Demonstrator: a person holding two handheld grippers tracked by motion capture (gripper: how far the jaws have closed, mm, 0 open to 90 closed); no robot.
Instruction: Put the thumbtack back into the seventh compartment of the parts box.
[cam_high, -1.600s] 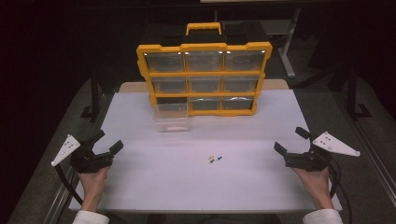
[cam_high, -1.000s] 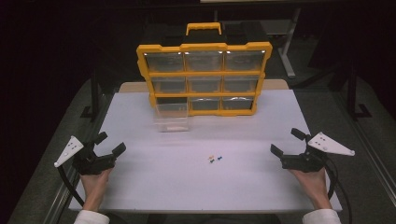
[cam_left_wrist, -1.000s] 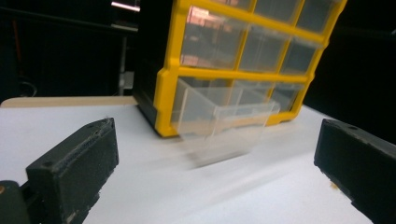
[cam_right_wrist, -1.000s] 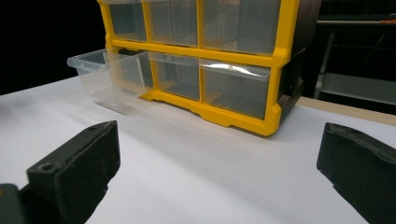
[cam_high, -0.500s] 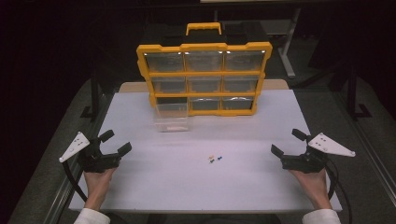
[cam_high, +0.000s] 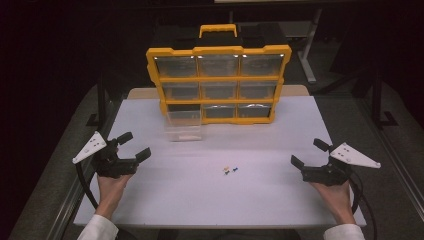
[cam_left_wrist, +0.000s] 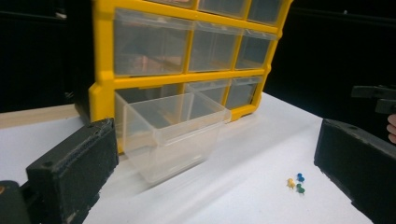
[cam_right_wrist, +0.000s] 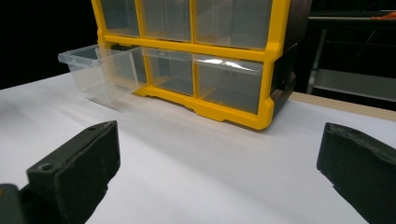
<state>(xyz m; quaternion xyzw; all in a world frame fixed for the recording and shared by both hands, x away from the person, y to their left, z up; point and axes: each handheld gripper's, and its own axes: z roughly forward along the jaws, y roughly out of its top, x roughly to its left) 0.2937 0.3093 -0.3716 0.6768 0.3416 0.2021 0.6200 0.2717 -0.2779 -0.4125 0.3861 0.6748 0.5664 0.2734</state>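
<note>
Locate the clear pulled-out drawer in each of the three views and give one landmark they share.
High view: the clear drawer stands on the table in front of the cabinet's bottom-left slot, left of centre.
Left gripper view: the drawer sits centre-left, between the jaws, below the yellow frame.
Right gripper view: the drawer is upper left, beside the frame's lower corner.
Shared landmark: the yellow cabinet.

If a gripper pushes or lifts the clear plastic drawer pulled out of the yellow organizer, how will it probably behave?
The clear drawer looks empty and thin-walled, so it is probably light and would slide easily on the smooth white table. Its walls may flex if squeezed. It seems partly inside the yellow organizer, so a sideways push could jam it rather than move it.
</note>
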